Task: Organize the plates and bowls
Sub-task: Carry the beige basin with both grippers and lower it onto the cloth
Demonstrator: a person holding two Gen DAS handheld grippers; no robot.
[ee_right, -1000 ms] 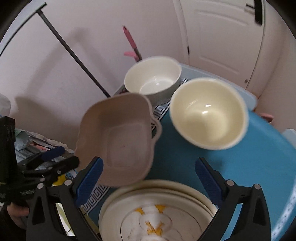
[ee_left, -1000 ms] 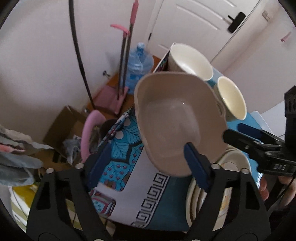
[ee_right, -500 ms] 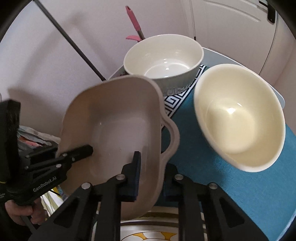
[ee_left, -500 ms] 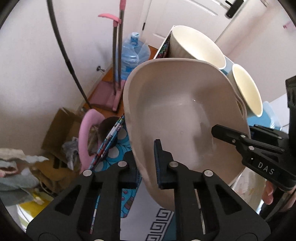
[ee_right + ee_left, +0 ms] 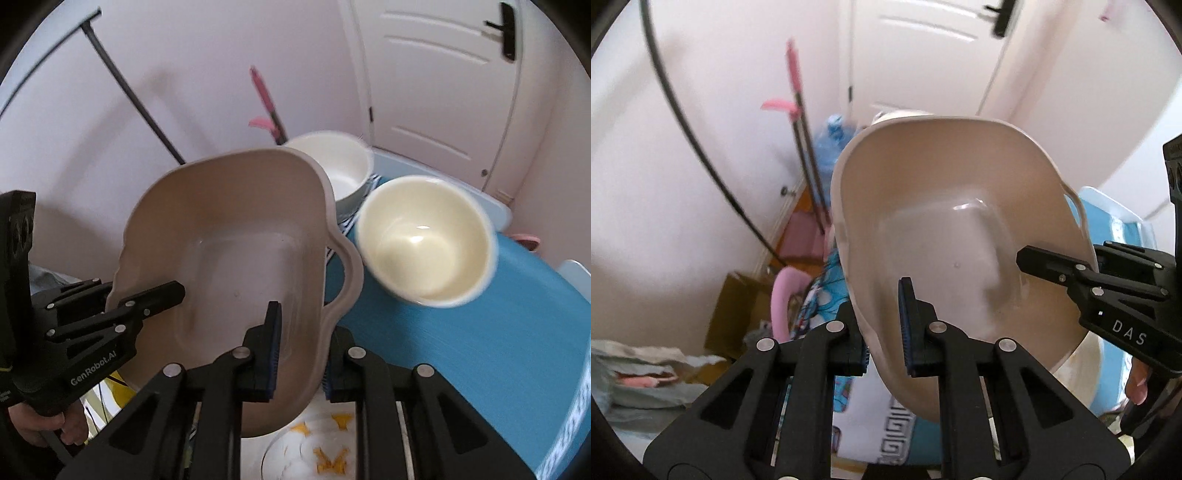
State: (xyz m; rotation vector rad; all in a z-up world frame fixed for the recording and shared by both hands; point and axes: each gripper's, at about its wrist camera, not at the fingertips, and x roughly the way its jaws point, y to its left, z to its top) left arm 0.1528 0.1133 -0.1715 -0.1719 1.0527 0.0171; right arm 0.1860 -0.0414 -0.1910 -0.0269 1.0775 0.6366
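Observation:
A beige rectangular dish with loop handles hangs tilted in the air between both grippers. My left gripper is shut on its left rim, and in the right wrist view the left gripper reaches over that same edge. My right gripper is shut on the opposite rim of the dish, beside a handle; the right gripper also shows in the left wrist view. A stack of plates with a yellow pattern lies under the dish. A cream bowl and a white bowl stand behind it.
The blue tablecloth covers the table to the right. Past the table's left edge are pink-handled mops, a water bottle, a cardboard box and floor clutter. A white door is behind. A person's hand holds the left gripper.
Both grippers went from open to shut on opposite rims of the beige dish. The dish has risen off the plate stack and now tilts toward the cameras.

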